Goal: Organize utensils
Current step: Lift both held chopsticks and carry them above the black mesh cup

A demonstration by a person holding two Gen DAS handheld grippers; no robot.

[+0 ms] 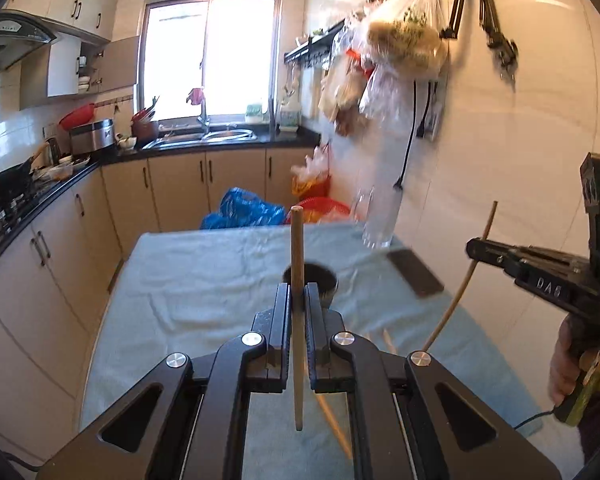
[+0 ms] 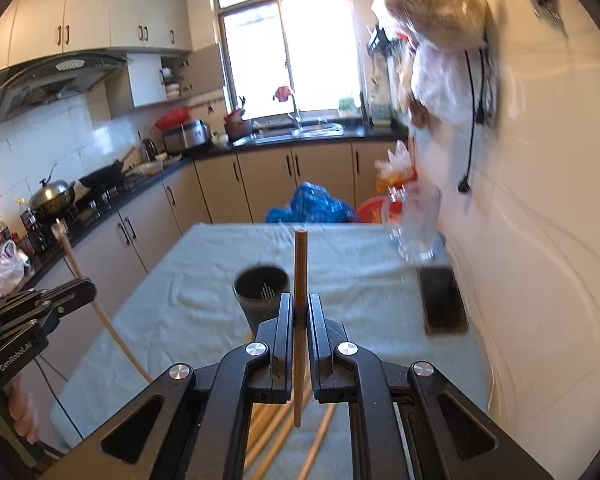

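Chopsticks are the things being sorted: one wooden chopstick (image 1: 298, 280) is clamped upright in the closed jaws of the left gripper (image 1: 298, 300), and a second chopstick (image 2: 300, 300) is pinched the same way in the closed jaws of the right gripper (image 2: 300, 312). Both are held above the table (image 2: 188, 312), which is covered by a pale blue cloth. A dark holder cup (image 2: 261, 294) is seen standing on the cloth just ahead of the jaws, its mouth unobstructed. More loose chopsticks (image 2: 276, 436) are seen lying on the cloth beneath the right gripper. A phone (image 2: 444, 300) lies flat near the table's right edge, close to the white wall, and a glass pitcher (image 2: 418, 224) stands beyond it at the far corner. The middle and left of the cloth are bare. Kitchen cabinets (image 2: 148, 232) run along the left side, apart from the table.
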